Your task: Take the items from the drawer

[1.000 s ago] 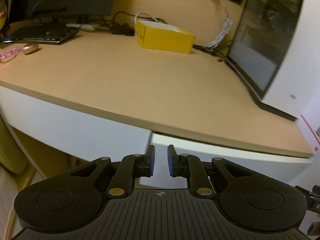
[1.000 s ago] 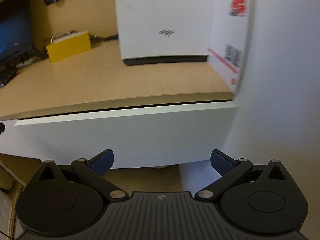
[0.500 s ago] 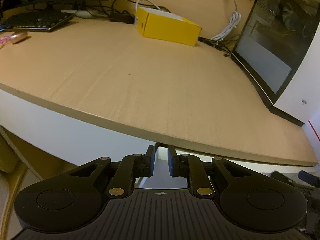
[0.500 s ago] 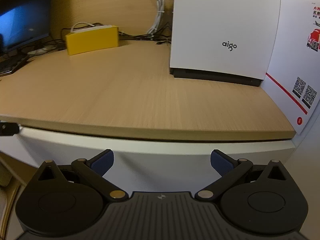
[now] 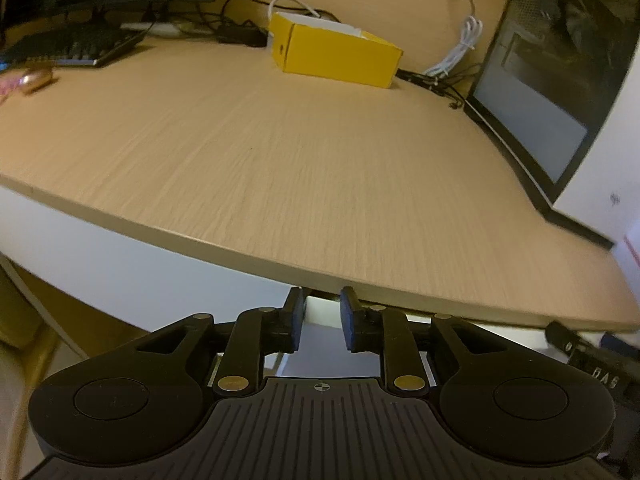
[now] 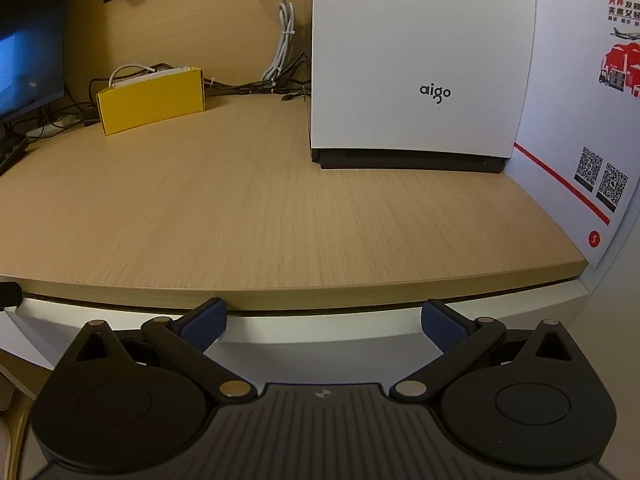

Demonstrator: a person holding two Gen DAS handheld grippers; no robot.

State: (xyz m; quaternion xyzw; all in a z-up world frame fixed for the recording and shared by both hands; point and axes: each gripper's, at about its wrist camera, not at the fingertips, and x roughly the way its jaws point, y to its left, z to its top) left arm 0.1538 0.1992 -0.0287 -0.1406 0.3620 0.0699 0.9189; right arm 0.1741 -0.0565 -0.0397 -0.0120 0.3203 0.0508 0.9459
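Observation:
A white drawer front [image 6: 320, 354] runs under the edge of the wooden desk [image 6: 280, 216], and its inside is hidden. My right gripper [image 6: 323, 324] is open, its blue pads [image 6: 202, 322] wide apart just before the drawer's top edge, with nothing between them. My left gripper [image 5: 320, 320] is at the left end of the same drawer front [image 5: 320, 306], its tips right under the desk edge [image 5: 280, 268]. Its fingers are nearly together with a narrow gap and nothing visibly held. No drawer items are in view.
On the desk stand a yellow box [image 6: 152, 98], a white computer case [image 6: 420, 60], a monitor [image 6: 28, 40] and a keyboard [image 5: 72, 44], with cables [image 6: 280, 40] along the back. A white printed panel [image 6: 580, 120] closes the right side.
Both grippers have risen and closed in on the desk edge. The right one swung left from the side panel to face the drawer front. Neither jaw opening changed.

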